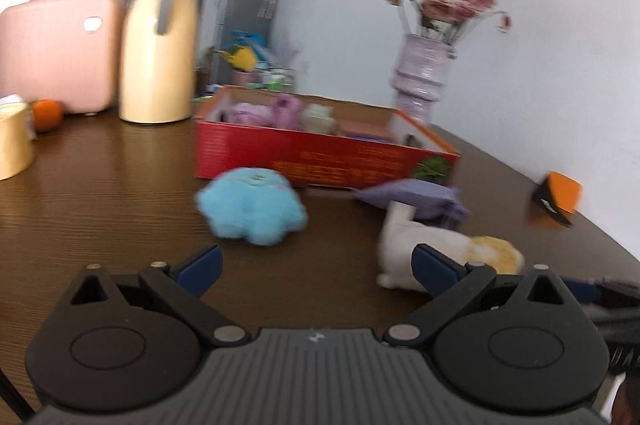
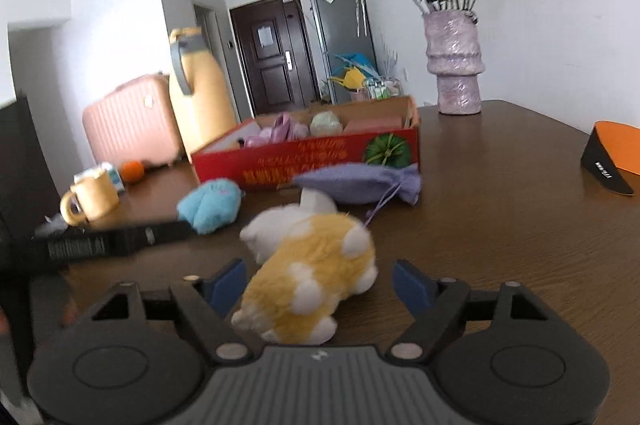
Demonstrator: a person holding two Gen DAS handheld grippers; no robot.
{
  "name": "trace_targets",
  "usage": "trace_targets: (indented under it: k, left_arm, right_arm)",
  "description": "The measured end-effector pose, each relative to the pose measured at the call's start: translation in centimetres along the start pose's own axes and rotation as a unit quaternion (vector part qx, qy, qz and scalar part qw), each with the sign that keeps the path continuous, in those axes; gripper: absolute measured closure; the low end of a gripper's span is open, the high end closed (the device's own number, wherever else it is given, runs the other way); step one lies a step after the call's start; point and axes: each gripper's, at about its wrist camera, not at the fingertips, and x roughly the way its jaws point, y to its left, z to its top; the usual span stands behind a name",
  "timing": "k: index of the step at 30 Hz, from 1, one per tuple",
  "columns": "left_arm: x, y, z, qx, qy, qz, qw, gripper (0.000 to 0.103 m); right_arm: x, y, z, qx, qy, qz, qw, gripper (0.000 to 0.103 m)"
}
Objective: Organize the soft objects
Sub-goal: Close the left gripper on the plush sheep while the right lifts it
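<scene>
A red cardboard box (image 1: 320,157) (image 2: 320,157) stands on the brown table and holds several soft toys. In front of it lie a blue plush (image 1: 250,207) (image 2: 210,205), a purple drawstring pouch (image 1: 416,197) (image 2: 356,181) and a white-and-yellow plush (image 1: 432,249) (image 2: 312,273). My left gripper (image 1: 316,265) is open and empty, short of the blue plush. My right gripper (image 2: 320,285) is open, its blue pads on either side of the white-and-yellow plush, not closed on it.
A cream thermos jug (image 1: 160,45) (image 2: 200,93), a pink suitcase (image 1: 56,49) (image 2: 128,121), an orange (image 1: 47,115) (image 2: 133,171) and a yellow mug (image 2: 90,201) stand at the left. A purple vase (image 1: 420,77) (image 2: 454,61) with flowers is behind the box. An orange-and-black object (image 1: 558,199) (image 2: 616,157) lies at the right.
</scene>
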Motion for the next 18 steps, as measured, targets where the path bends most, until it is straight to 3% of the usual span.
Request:
trace_targets:
  k: [2, 3, 4, 9, 13, 18]
  left_arm:
    - [-0.3, 0.4, 0.2, -0.002, -0.002, 0.007, 1.0, 0.0]
    - [-0.4, 0.5, 0.2, 0.001, -0.003, 0.009, 1.0, 0.0]
    - [-0.5, 0.4, 0.1, 0.005, -0.003, 0.007, 1.0, 0.0]
    - [-0.2, -0.4, -0.8, 0.02, 0.008, -0.006, 0.9997, 0.0]
    - [0.4, -1.6, -1.4, 0.029, 0.016, -0.038, 0.9987, 0.003]
    - [1.7, -2.6, -1.9, 0.033, 0.038, -0.076, 0.9959, 0.038]
  right_arm:
    - [1.2, 1.0, -0.5, -0.008, 0.005, 0.005, 1.0, 0.029]
    - [1.0, 1.4, -1.2, -0.01, 0.006, 0.015, 1.0, 0.047]
    - [1.5, 1.8, -1.5, -0.019, 0.014, 0.025, 0.999, 0.057]
    - [1.1, 2.4, -1.9, -0.065, 0.031, 0.083, 0.994, 0.06]
    - [-0.2, 0.6, -1.4, -0.063, 0.028, 0.044, 0.997, 0.058]
    - [-0.5, -0.6, -1.5, -0.029, 0.021, 0.051, 0.998, 0.058]
